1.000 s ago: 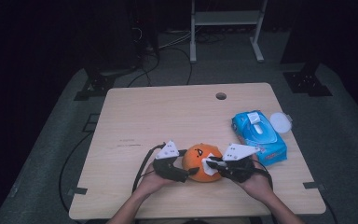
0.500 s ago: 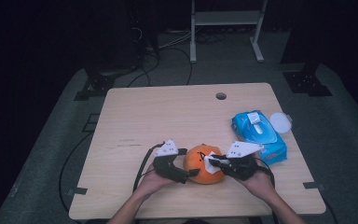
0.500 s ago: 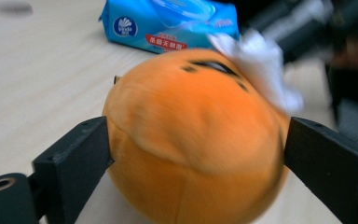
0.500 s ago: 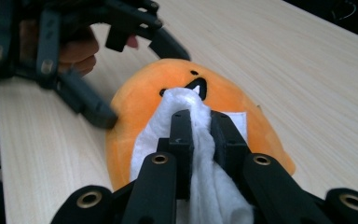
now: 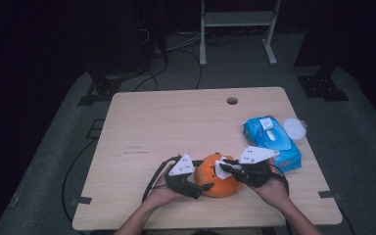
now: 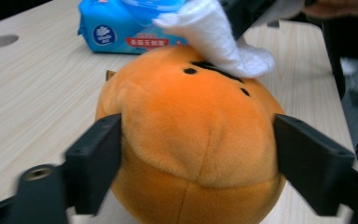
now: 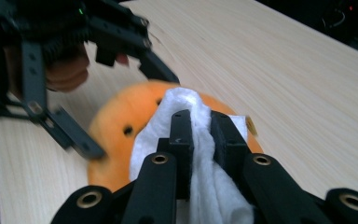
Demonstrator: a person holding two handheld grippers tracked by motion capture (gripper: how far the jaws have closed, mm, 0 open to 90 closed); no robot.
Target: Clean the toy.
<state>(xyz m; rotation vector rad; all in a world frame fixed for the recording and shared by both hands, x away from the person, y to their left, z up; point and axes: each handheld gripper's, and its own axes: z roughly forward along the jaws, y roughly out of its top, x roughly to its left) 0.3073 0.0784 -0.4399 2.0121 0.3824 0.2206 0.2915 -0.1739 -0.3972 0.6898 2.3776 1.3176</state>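
Orange plush toy [image 5: 219,175] sits on the worktop [image 5: 176,127] near its front edge, a bit right of centre, between the two hands. A white wipe [image 7: 200,154] lies on the top of the toy, against its dark stitched face marks.

Right gripper [image 7: 201,135] — jaws pressed together, pinching the wipe, with the cloth bunched between the fingers and spilling out below them. It comes in from the right and holds the wipe against the toy's top.

Left gripper [image 6: 198,154] — jaws spread on either side of the toy's body, one at each flank; they have just been closing a little, toy between them. Pads sit right at the fur, but whether they press is hard to tell; the fur shows no clear dent.

Just right of the toy, a blue wet-wipe pack [image 5: 271,139] lies near the worktop's right edge, with a round white lid [image 5: 294,129] touching its far end. A small cable hole [image 5: 232,101] is near the far edge.

Open room: the whole left half and far half of the worktop are bare wood. Tight spots — the front edge just behind the hands, and the pack near the right hand.

Against the earlier frames: toy, pack and lid lie in the same places, both hands about where they were.
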